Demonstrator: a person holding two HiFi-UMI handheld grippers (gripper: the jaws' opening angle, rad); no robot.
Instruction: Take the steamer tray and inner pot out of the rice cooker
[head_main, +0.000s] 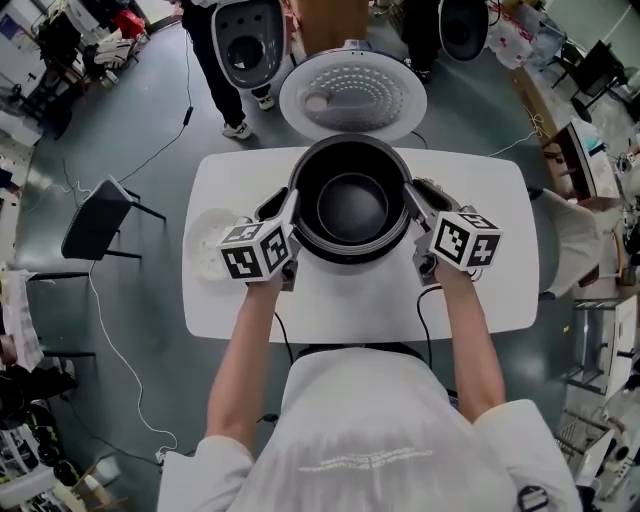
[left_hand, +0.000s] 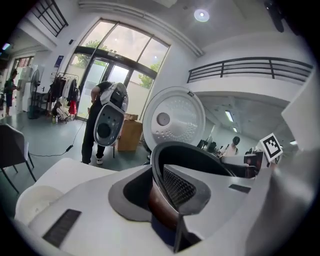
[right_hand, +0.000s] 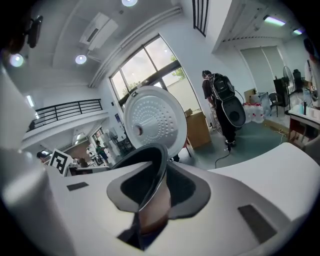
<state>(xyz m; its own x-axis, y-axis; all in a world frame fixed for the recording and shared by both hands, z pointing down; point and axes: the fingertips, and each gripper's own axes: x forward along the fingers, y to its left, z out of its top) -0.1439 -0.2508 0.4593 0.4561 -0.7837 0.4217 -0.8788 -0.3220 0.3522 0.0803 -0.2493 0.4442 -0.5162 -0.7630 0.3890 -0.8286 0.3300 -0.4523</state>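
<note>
In the head view, the inner pot (head_main: 350, 205) is held at the middle of the frame, over the rice cooker (head_main: 350, 257). Its rim is pinched on the left by the left gripper (head_main: 290, 208) and on the right by the right gripper (head_main: 410, 198). Two sides are likely held so the pot stays flat when it is lifted. The lid (head_main: 352, 95) is stood open at the top, out of the way. A white round thing at the left, likely the steamer tray (head_main: 208, 245), is laid on the white surface (head_main: 480, 280). A grey floor, a chair (head_main: 95, 220) and people's legs are seen around it.

In the left gripper view, the fingers (left_hand: 100, 210) of the left gripper (left_hand: 160, 190) are closed narrow on the pot (left_hand: 200, 152) rim. The lid (left_hand: 172, 117) is seen behind, the tray (left_hand: 35, 200) at the lower left, and big windows at the back.

In the right gripper view, the rim of the pot (right_hand: 145, 160) is pressed between the fingers (right_hand: 240, 200) of the right gripper (right_hand: 150, 195). The lid (right_hand: 155, 120) and the surface (right_hand: 280, 160) are seen beyond.
</note>
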